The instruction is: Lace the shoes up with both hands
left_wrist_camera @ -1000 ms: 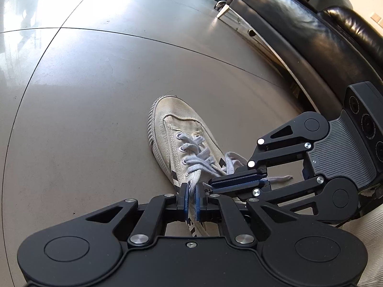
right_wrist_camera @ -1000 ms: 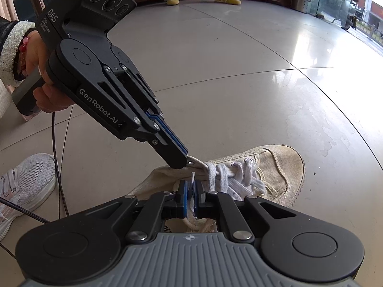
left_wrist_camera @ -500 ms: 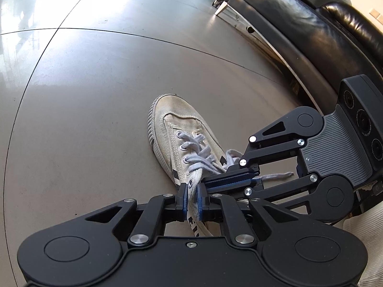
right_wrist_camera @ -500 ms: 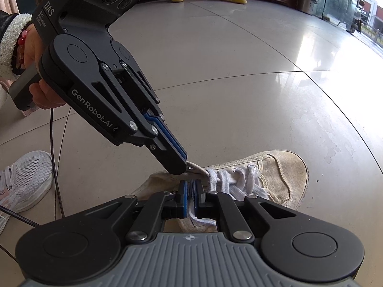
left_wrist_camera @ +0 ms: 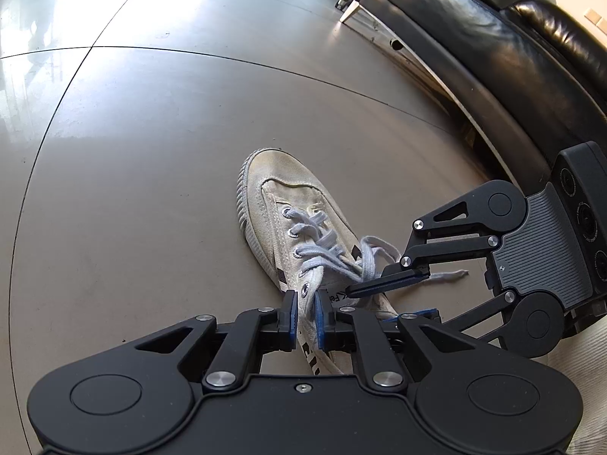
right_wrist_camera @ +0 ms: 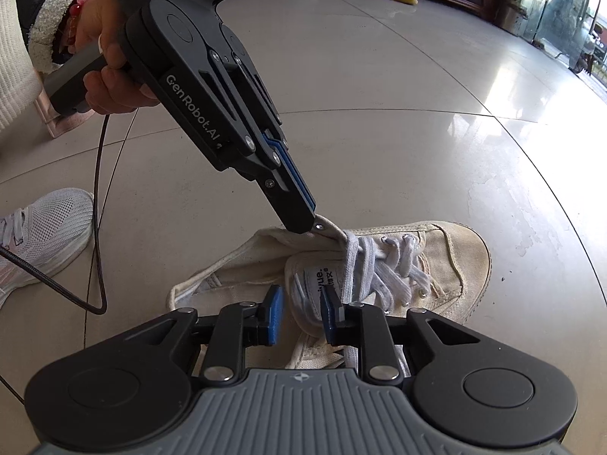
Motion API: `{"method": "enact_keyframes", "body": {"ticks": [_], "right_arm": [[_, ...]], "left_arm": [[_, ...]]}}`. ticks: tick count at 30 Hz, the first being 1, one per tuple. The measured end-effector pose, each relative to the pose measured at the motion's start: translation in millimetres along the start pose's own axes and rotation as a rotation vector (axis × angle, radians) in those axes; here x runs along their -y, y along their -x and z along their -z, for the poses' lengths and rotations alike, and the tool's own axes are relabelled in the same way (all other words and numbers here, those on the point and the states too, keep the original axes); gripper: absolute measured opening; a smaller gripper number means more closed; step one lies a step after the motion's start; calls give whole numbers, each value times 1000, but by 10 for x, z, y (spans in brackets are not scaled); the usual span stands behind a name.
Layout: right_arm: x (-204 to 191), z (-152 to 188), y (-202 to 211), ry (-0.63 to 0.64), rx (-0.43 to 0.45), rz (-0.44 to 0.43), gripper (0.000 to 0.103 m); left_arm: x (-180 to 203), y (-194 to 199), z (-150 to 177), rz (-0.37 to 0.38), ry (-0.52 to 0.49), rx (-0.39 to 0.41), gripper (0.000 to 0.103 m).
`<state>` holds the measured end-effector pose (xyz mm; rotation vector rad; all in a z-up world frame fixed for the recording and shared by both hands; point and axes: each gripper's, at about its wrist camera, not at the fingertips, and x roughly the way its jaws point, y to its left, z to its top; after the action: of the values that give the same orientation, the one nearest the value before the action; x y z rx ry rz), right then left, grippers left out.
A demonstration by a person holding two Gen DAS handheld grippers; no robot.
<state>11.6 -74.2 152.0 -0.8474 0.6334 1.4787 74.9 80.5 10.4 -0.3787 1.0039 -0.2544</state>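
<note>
One cream canvas shoe [right_wrist_camera: 436, 261] lies on grey floor [left_wrist_camera: 151, 151], white laces [right_wrist_camera: 383, 269] threaded through eyelets. Left gripper [right_wrist_camera: 309, 223], jaws narrow, pinches eyelet edge of shoe at 12 o'clock from right gripper [right_wrist_camera: 301, 316]. Right gripper jaws just opening, now moderately apart over shoe tongue, pads pressing nothing; lace beside right pad.

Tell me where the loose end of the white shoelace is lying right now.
In the left wrist view the shoelace end trails onto the bare floor on the right side of the canvas shoe, just beyond the right gripper.
</note>
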Motion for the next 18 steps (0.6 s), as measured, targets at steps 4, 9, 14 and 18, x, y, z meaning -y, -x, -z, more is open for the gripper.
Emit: {"method": "enact_keyframes", "body": {"ticks": [4, 9, 14, 18], "right_arm": [[-407, -107, -273, 107, -4, 0, 24], [-471, -208, -205, 235, -5, -21, 24], [-496, -243, -240, 387, -46, -30, 24], [-450, -283, -302, 460, -62, -43, 23]], "left_arm": [[11, -9, 2, -1, 0, -2, 9], [27, -25, 2, 0, 0, -5, 10], [32, -33, -4, -1, -4, -9, 10], [40, -36, -12, -3, -10, -12, 10]]}}
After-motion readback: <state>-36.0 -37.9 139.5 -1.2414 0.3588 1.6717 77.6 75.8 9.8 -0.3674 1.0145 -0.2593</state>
